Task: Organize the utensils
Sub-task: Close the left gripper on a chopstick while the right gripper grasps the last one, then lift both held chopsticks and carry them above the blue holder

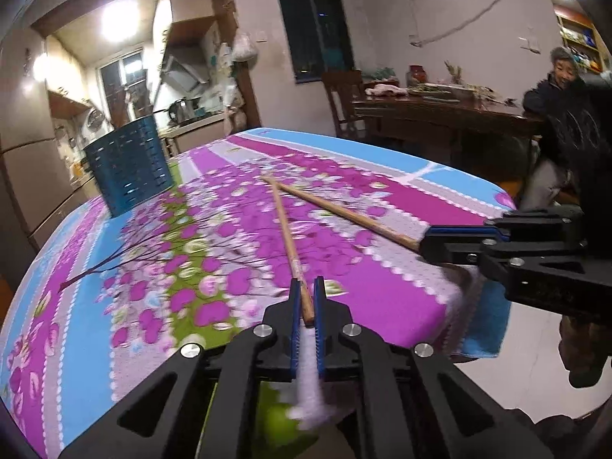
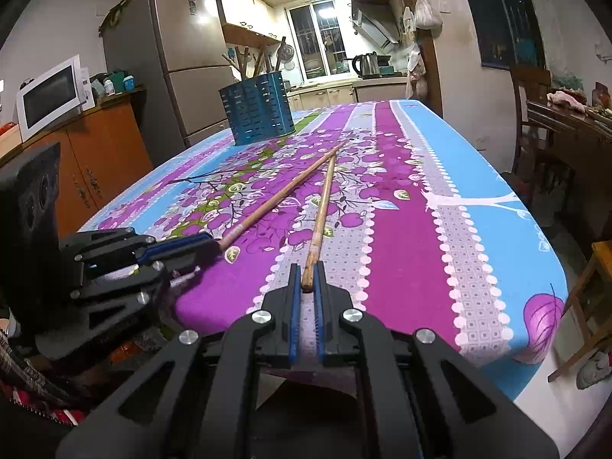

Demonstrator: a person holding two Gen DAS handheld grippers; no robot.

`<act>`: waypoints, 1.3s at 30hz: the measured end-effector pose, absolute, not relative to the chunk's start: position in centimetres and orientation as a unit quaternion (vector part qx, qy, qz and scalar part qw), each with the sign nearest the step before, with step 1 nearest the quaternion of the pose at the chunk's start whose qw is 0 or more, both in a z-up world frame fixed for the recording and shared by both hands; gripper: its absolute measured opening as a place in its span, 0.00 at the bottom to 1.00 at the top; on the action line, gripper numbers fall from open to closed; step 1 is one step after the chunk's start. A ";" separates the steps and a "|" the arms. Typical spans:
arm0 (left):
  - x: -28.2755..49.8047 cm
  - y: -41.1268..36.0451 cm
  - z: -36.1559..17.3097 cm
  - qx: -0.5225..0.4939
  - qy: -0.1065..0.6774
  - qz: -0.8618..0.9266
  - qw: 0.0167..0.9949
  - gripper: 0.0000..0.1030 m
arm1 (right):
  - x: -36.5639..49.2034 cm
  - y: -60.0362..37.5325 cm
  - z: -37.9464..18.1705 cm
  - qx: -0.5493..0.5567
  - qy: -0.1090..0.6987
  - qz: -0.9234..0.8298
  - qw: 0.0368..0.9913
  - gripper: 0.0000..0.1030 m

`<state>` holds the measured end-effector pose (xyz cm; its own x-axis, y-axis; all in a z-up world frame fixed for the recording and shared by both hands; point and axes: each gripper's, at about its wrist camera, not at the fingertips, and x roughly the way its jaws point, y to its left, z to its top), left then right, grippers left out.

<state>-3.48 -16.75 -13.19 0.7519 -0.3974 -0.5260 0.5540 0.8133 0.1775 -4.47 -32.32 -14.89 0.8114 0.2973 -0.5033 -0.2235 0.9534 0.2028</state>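
Two wooden chopsticks lie on the floral tablecloth, their far tips meeting. My left gripper (image 1: pixel 307 290) is shut on the near end of one chopstick (image 1: pixel 287 229); this gripper also shows in the right wrist view (image 2: pixel 212 244). My right gripper (image 2: pixel 308 275) is shut on the near end of the other chopstick (image 2: pixel 323 210); this gripper shows in the left wrist view (image 1: pixel 420 244). A blue perforated utensil holder (image 2: pixel 258 109) stands far back on the table with several wooden utensils in it; it also shows in the left wrist view (image 1: pixel 128 164).
The table (image 2: pixel 478 229) has its near edge just under both grippers. A cabinet with a microwave (image 2: pixel 51 97) and a fridge (image 2: pixel 179 57) stand left. A dark dining table (image 1: pixel 440 111) and a seated person (image 1: pixel 554 114) are to the right.
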 end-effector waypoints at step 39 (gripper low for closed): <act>-4.9 -8.9 -7.1 0.115 0.124 -0.201 0.965 0.07 | -5.3 -28.7 -11.6 0.008 0.189 0.055 0.980 0.05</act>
